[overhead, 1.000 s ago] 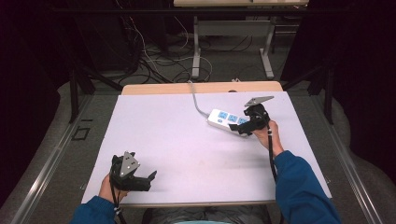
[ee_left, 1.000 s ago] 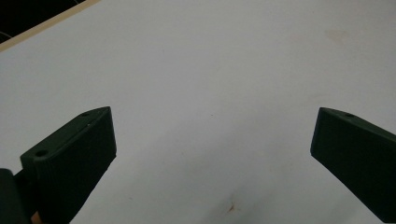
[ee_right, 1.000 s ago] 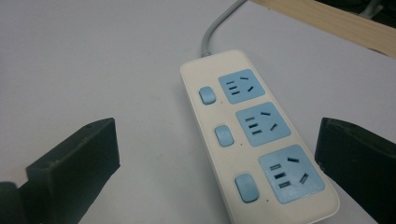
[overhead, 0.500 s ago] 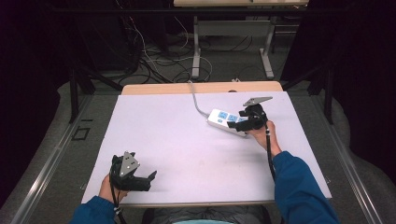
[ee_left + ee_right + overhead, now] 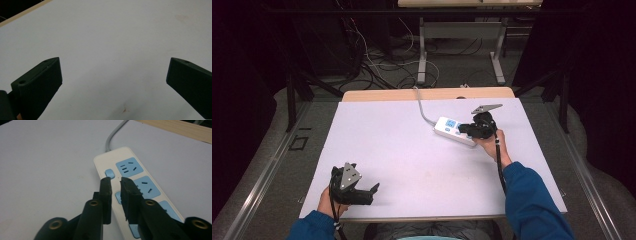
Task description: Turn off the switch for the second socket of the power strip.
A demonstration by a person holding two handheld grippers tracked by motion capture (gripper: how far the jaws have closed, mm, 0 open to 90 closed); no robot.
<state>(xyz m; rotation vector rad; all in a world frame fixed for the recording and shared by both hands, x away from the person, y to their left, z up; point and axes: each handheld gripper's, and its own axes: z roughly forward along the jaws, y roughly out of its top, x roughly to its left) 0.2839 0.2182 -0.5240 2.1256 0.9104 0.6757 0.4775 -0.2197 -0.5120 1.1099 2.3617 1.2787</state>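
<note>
A white power strip (image 5: 450, 126) with blue sockets lies on the white table (image 5: 387, 145), its grey cord (image 5: 422, 107) running off the far edge. My right gripper (image 5: 464, 129) hovers over the strip's middle. In the right gripper view its jaws have just been closing and stand almost together with nothing between them. The right gripper's (image 5: 115, 180) tips sit just short of the blue switch (image 5: 109, 173) on the power strip (image 5: 140, 178). My left gripper (image 5: 371, 192) rests near the front left of the table. In the left gripper view the left gripper (image 5: 114, 63) is wide open over bare tabletop.
The table's wooden far edge (image 5: 427, 94) borders a floor with loose cables and metal table legs (image 5: 422, 55). Dark curtains stand on both sides. A person's blue sleeve (image 5: 532, 200) reaches in from the bottom right.
The right gripper's jaws have drawn together above the power strip, and the hand has barely shifted. The left gripper has stayed put.
</note>
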